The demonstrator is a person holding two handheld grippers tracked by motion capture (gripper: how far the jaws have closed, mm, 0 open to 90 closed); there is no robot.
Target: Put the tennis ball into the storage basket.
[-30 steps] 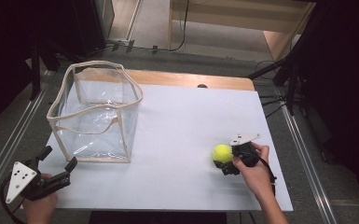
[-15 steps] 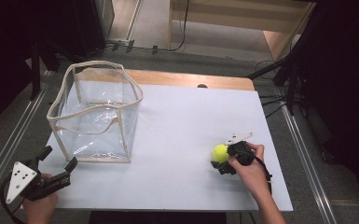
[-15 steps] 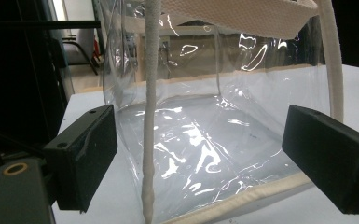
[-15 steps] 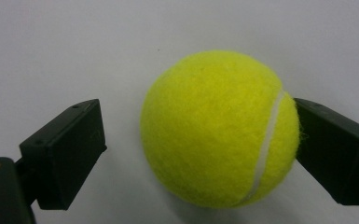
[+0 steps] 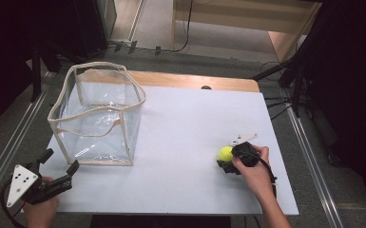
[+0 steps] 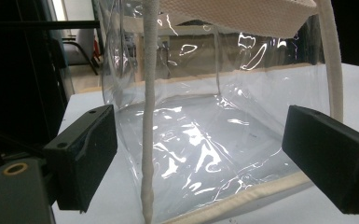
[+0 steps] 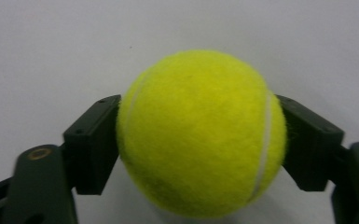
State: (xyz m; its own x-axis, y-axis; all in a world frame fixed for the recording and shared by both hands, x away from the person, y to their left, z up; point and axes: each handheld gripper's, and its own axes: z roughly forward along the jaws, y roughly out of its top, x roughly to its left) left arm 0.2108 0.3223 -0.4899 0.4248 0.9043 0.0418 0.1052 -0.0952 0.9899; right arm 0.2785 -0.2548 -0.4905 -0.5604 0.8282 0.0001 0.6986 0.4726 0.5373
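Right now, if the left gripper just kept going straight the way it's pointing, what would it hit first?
Most likely the clear bag. The open left gripper points at its near corner, where the white seam stands between the jaws, so that seam probably comes first; the gap is hard to judge.

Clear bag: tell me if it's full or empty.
Empty. The clear bag stands open-topped, and through its walls just bare floor shows; the tennis ball sits apart in the right gripper.

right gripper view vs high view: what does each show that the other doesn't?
Right gripper view alone: both black jaws pressed against opposite sides of the tennis ball, its white seam, fuzzy nap. High view alone: the clear bag with cream trim at the table's left, the left gripper open near the front-left corner, the floor and cables beyond. Shared: the ball, the right gripper, the white tabletop.
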